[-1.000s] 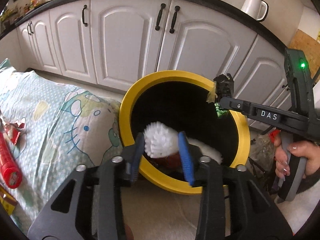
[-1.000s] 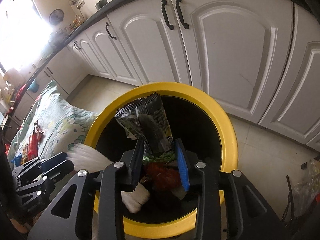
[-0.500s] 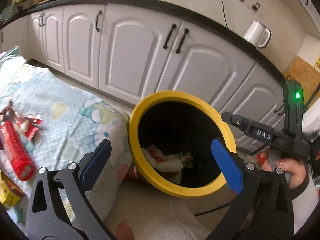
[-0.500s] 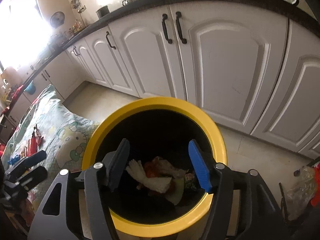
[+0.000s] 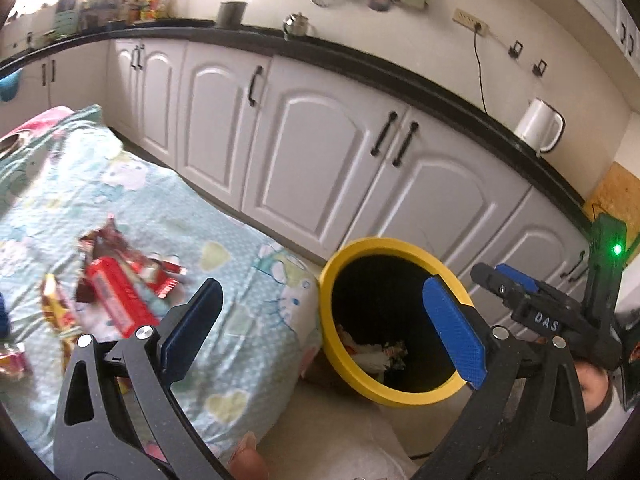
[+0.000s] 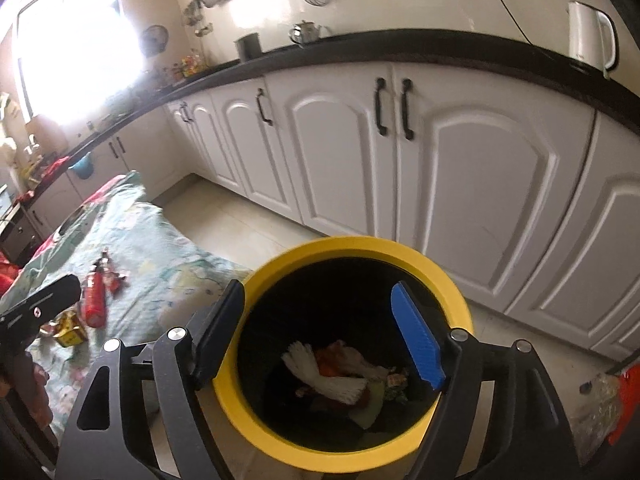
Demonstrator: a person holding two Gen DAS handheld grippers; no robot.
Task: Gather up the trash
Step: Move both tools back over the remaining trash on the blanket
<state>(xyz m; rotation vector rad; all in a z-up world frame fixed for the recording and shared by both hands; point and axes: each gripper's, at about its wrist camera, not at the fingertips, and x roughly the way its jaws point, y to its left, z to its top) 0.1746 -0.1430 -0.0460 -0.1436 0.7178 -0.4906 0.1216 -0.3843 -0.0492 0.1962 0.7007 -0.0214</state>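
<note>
A yellow-rimmed black bin [image 5: 362, 378] [image 6: 280, 436] stands on the floor beside a low cloth-covered surface. Inside it lie white crumpled paper [image 6: 324, 376] and several wrappers [image 5: 374, 354]. My left gripper [image 5: 320, 330] is open and empty, raised above the bin's left side. My right gripper [image 6: 320, 338] is open and empty, directly above the bin mouth; it also shows at the right of the left wrist view [image 5: 520, 292]. A red packet [image 5: 118, 296] [image 6: 94, 300] and other wrappers [image 5: 56, 312] lie on the cloth.
The patterned cloth [image 5: 224, 304] covers the surface left of the bin. White cabinets [image 6: 460, 184] under a black counter run behind. A white kettle [image 5: 538, 126] stands on the counter. A clear bag [image 6: 596, 404] lies on the floor at right.
Both grippers opened and dropped their trash, white paper from the left and a dark wrapper from the right, into the bin. Both then rose and pulled back; the left swung toward the cloth.
</note>
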